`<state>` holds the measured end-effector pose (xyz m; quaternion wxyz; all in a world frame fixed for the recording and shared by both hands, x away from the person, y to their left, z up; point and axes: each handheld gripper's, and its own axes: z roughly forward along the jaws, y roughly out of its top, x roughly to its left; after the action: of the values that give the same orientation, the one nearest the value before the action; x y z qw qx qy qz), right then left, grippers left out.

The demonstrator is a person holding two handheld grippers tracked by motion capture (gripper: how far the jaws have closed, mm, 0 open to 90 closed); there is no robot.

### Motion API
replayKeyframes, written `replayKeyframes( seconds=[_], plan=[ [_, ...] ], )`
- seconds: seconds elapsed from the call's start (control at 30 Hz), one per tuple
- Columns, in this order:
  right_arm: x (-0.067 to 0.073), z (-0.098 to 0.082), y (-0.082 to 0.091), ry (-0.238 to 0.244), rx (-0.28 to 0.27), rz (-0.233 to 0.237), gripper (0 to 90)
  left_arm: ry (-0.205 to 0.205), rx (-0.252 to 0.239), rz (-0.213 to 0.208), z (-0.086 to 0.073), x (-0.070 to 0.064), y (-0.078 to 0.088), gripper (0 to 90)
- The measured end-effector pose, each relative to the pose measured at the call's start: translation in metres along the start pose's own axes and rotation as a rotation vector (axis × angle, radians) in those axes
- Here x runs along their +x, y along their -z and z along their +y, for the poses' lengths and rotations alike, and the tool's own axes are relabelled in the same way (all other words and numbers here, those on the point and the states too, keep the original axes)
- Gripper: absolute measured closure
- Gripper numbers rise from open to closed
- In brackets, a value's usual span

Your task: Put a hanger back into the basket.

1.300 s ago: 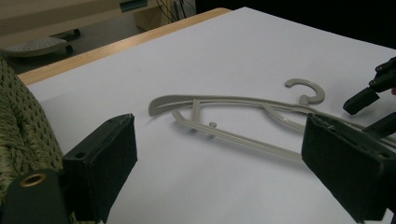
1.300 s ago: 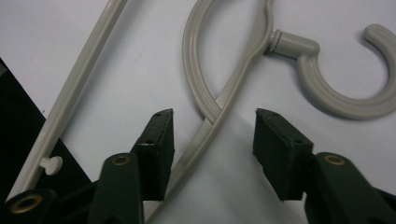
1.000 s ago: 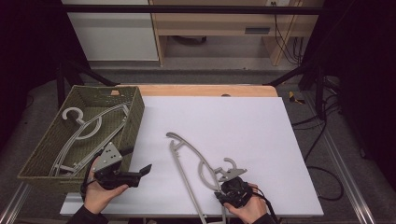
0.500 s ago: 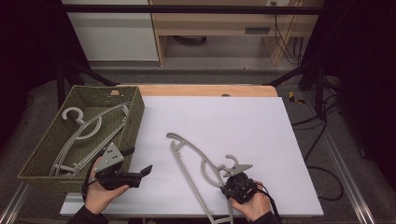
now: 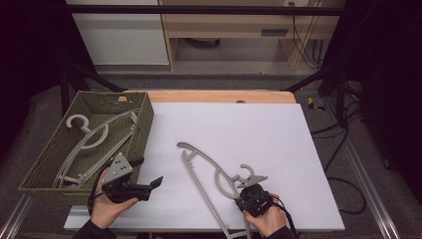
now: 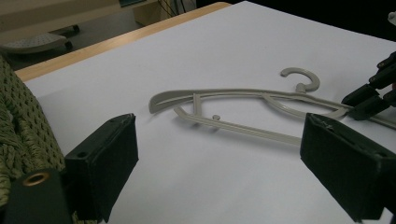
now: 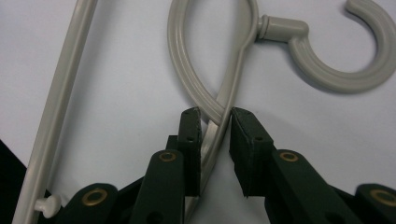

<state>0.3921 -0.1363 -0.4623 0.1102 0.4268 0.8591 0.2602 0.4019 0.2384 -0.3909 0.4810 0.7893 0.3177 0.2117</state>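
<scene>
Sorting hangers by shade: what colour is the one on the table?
Light grey hanger, clearest in the right gripper view.

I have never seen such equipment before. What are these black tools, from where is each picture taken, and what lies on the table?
A person holds a hand-held gripper in each hand; each has two black fingers and its own camera. The high view looks down on the white table. One grey hanger lies on it; more hangers lie in the green basket at the left. The left gripper is open, holding nothing; its camera looks across the table at the hanger between its fingers. The right gripper has its fingers around the hanger's thin bars below the hook; they have just been closing, and whether they pinch tightly is unclear.
</scene>
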Motion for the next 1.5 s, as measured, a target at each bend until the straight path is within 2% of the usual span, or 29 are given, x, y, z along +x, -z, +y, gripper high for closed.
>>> replayKeyframes(
  seconds=[0.03,0.1,0.13,0.17,0.33,0.4,0.43,0.53,0.57,0.6,0.63,0.7,0.73,0.8,0.9,0.93,0.97,1.0,1.03,1.07,1.1,1.17,1.2,1.23,1.3,1.37,1.43,1.47,1.5],
  plan=[
    [0.000,0.001,0.000,-0.017,0.004,-0.008,74.9,0.001,0.001,-0.001,0.000,0.000,0.000,11.0],
    [-0.004,0.001,0.001,-0.020,0.005,-0.018,75.8,0.000,0.002,0.000,0.000,0.000,0.000,11.0],
    [-0.006,0.001,0.001,-0.035,0.002,-0.006,76.3,0.000,0.002,0.000,0.000,0.000,0.000,11.0],
    [-0.009,0.001,0.000,-0.016,-0.001,-0.018,76.6,0.000,0.003,0.001,0.000,0.000,-0.001,11.0],
    [-0.024,0.005,0.000,-0.027,-0.007,-0.036,79.3,-0.002,0.008,0.000,-0.001,0.000,-0.002,11.1],
    [-0.030,0.007,-0.001,-0.012,-0.016,-0.032,79.8,-0.001,0.009,0.000,-0.001,0.000,-0.002,11.1],
    [-0.031,0.009,-0.002,-0.035,-0.018,-0.024,80.1,-0.002,0.010,0.000,-0.001,0.000,-0.003,11.1],
    [-0.038,0.011,-0.004,-0.012,-0.039,-0.022,80.5,-0.004,0.016,-0.001,-0.002,-0.001,-0.004,11.2],
    [-0.037,0.012,-0.005,-0.042,-0.040,-0.022,80.6,-0.005,0.017,-0.001,-0.002,-0.001,-0.004,11.1],
    [-0.041,0.012,-0.006,-0.009,-0.053,-0.024,80.7,-0.005,0.018,-0.001,-0.002,-0.001,-0.004,11.2],
    [-0.042,0.012,-0.006,-0.007,-0.058,-0.023,80.7,-0.005,0.018,-0.001,-0.002,-0.001,-0.004,11.2],
    [-0.041,0.011,-0.006,-0.030,-0.063,-0.031,80.0,-0.006,0.019,-0.002,-0.002,-0.001,-0.004,11.2],
    [-0.041,0.010,-0.005,-0.012,-0.071,-0.027,78.6,-0.006,0.019,-0.002,-0.002,-0.001,-0.004,11.2],
    [-0.041,0.007,-0.002,-0.004,-0.077,-0.048,73.1,-0.004,0.015,-0.001,-0.002,-0.001,-0.003,11.2],
    [-0.040,-0.002,0.007,-0.048,-0.067,-0.015,67.7,-0.003,0.015,-0.001,-0.001,-0.001,-0.003,11.2],
    [-0.038,-0.005,0.008,-0.095,-0.050,0.009,67.1,-0.003,0.015,-0.001,-0.001,-0.001,-0.003,11.2],
    [-0.037,-0.007,0.007,-0.105,-0.039,-0.008,67.1,-0.004,0.016,-0.001,-0.001,-0.001,-0.003,11.2],
    [-0.039,-0.011,0.007,-0.082,-0.019,-0.006,68.0,-0.004,0.018,-0.002,-0.001,-0.002,-0.003,11.2],
    [-0.038,-0.012,0.007,-0.100,-0.035,0.003,71.2,-0.005,0.018,-0.003,-0.001,-0.002,-0.003,11.2],
    [-0.041,-0.012,0.007,-0.081,-0.027,-0.015,73.0,-0.008,0.019,-0.003,-0.001,-0.002,-0.004,11.2],
    [-0.041,-0.011,0.007,-0.094,-0.020,-0.010,76.1,-0.008,0.020,-0.003,-0.001,-0.002,-0.004,11.2],
    [-0.041,-0.010,0.007,-0.091,-0.016,-0.011,79.2,-0.005,0.022,-0.002,-0.002,-0.001,-0.004,11.3],
    [-0.039,-0.009,0.007,-0.115,-0.019,-0.012,79.4,-0.003,0.023,-0.001,-0.002,-0.001,-0.004,11.3],
    [-0.042,-0.008,0.007,-0.089,-0.006,-0.011,79.8,-0.003,0.026,-0.001,-0.002,-0.001,-0.004,11.4],
    [-0.042,-0.006,0.007,-0.094,-0.005,-0.023,80.9,-0.004,0.027,-0.001,-0.002,-0.001,-0.005,11.4],
    [-0.047,-0.004,0.007,-0.072,0.005,-0.043,81.8,-0.007,0.026,-0.002,-0.002,-0.002,-0.005,11.4],
    [-0.054,-0.003,0.005,-0.051,-0.001,-0.026,81.8,-0.007,0.029,-0.005,-0.002,-0.002,-0.006,11.4],
    [-0.054,-0.002,0.005,-0.060,-0.001,-0.023,81.8,-0.007,0.030,-0.005,-0.002,-0.002,-0.006,11.4],
    [-0.057,-0.002,0.004,-0.027,-0.006,-0.020,81.6,-0.007,0.031,-0.005,-0.003,-0.002,-0.006,11.4]
  ],
)
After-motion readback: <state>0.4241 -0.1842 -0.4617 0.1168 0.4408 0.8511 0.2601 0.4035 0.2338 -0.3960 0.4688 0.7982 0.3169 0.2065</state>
